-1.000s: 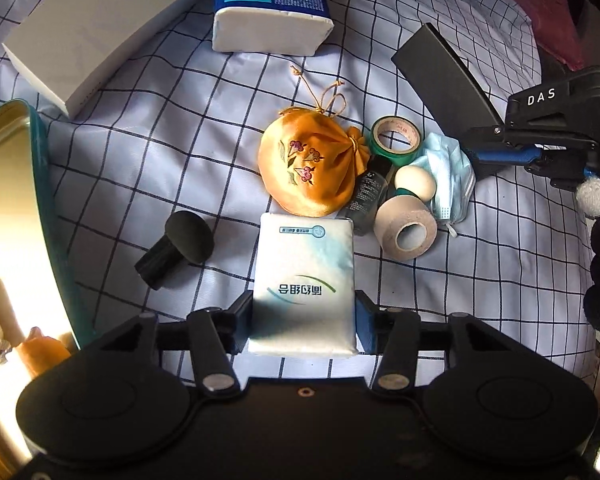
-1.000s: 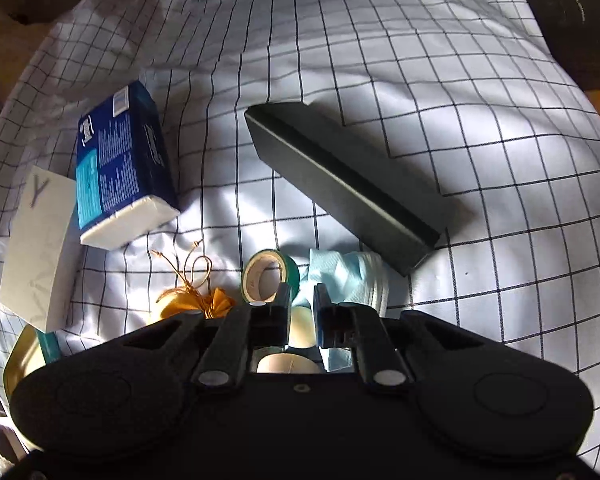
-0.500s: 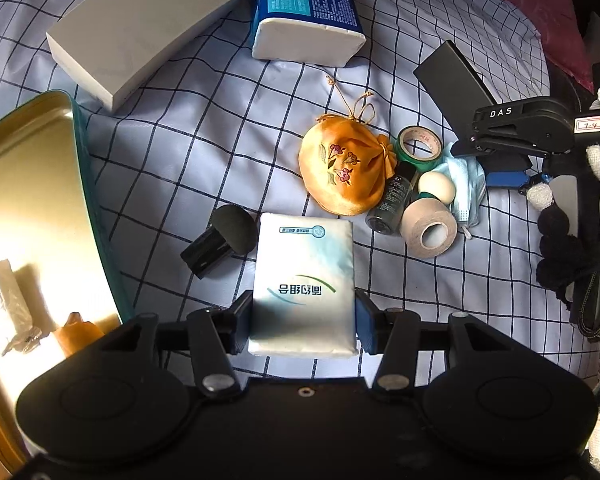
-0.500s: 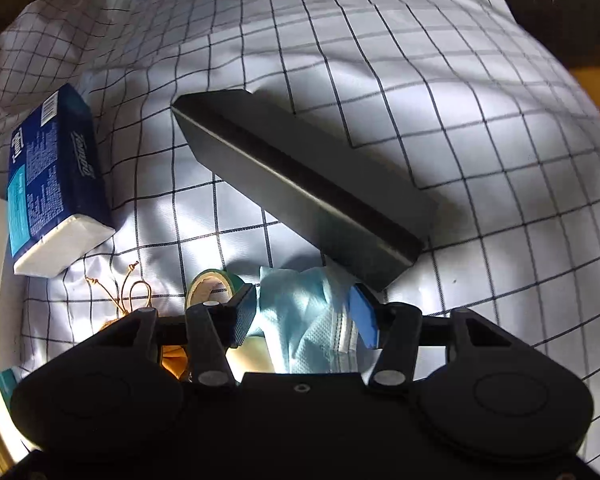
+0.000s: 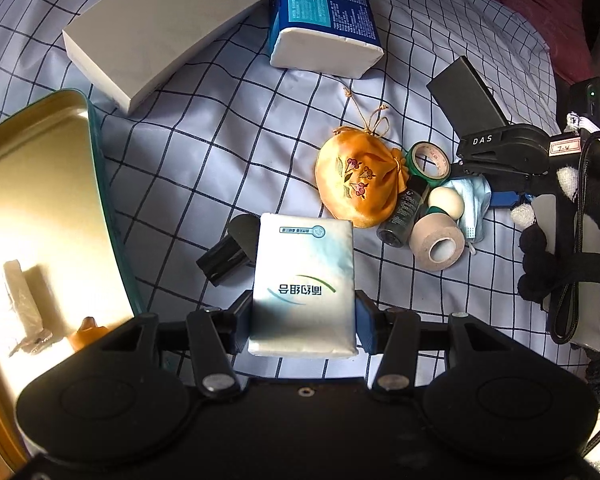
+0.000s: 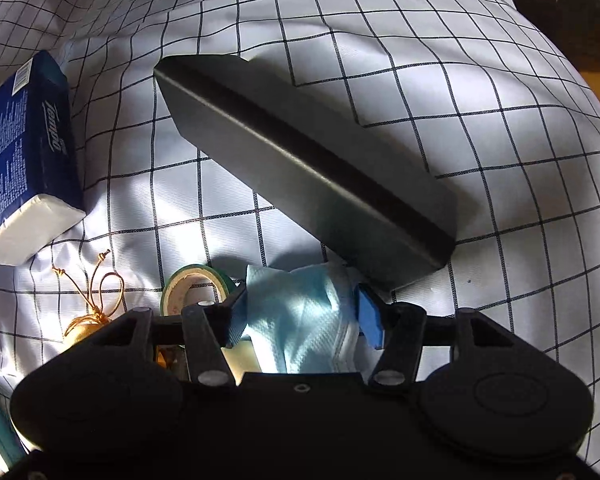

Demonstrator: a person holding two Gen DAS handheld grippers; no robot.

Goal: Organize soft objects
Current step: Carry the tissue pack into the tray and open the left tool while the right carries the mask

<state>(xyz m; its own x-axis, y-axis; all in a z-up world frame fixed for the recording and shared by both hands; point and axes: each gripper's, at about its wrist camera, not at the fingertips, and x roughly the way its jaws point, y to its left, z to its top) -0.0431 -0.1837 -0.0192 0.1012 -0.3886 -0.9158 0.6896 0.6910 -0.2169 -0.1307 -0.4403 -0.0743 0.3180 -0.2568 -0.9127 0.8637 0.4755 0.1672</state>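
Gripping a white and pale-blue soft tissue pack [image 5: 304, 288], our left claw [image 5: 303, 322] has both pads pressed on the pack's sides and holds it above the blue-checked white bedsheet [image 5: 204, 152]. Our right claw [image 6: 300, 316] stands apart with its jaws spread; they opened wide within the last second, and a crumpled light-blue face mask [image 6: 300, 320] lies between the blue pads [image 6: 368, 316], which sit at its edges without visibly squeezing it.

Around the mask the sheet is crowded. A long matte-black box [image 6: 300, 168] lies just beyond the right claw's far pad, and a green-edged tape roll [image 6: 192, 284] sits beside the near one. In the left view we see more of this cluster: an orange embroidered drawstring pouch [image 5: 356, 184], a small dark bottle [image 5: 404, 216], a pale egg-shaped ball [image 5: 446, 202] and a beige bandage roll [image 5: 438, 246], all touching or nearly so. A black brush-like tool [image 5: 230, 248] lies partly behind the held pack.

Only the left view shows the gold metal tray [image 5: 40, 208] with a teal rim and a few small items inside, the flat white box [image 5: 168, 28], and a gloved hand [image 5: 556, 256] on the right claw's handle. Both views show the blue wrapped tissue brick [image 5: 324, 20].
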